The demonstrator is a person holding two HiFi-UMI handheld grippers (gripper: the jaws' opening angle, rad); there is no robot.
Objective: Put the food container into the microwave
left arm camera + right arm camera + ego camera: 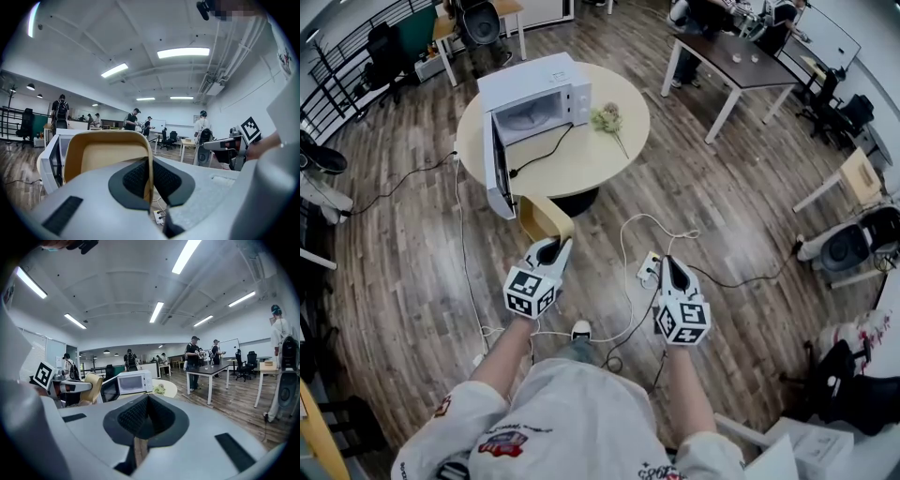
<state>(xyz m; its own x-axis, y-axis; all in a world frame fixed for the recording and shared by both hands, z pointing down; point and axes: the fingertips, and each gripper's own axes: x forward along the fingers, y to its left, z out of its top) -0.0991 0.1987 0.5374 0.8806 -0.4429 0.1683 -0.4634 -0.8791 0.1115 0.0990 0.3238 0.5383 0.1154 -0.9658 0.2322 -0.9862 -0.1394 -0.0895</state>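
Note:
A white microwave [539,94] stands on a round beige table [581,155] with its door [498,169] swung wide open toward me. My left gripper [553,246] is shut on the rim of a tan food container [546,217], held over the floor just short of the table's near edge. In the left gripper view the container [105,154] fills the space ahead of the left gripper [150,180], its wall pinched between the pads, with the microwave [49,161] behind. My right gripper [667,265] hangs shut and empty to the right. The right gripper [146,416] faces the microwave [133,382].
A bunch of dried flowers [607,118] lies on the table right of the microwave. A power strip [649,270] and white cables [623,281] lie on the wood floor by my feet. A dark table [741,61], chairs and several people are further off.

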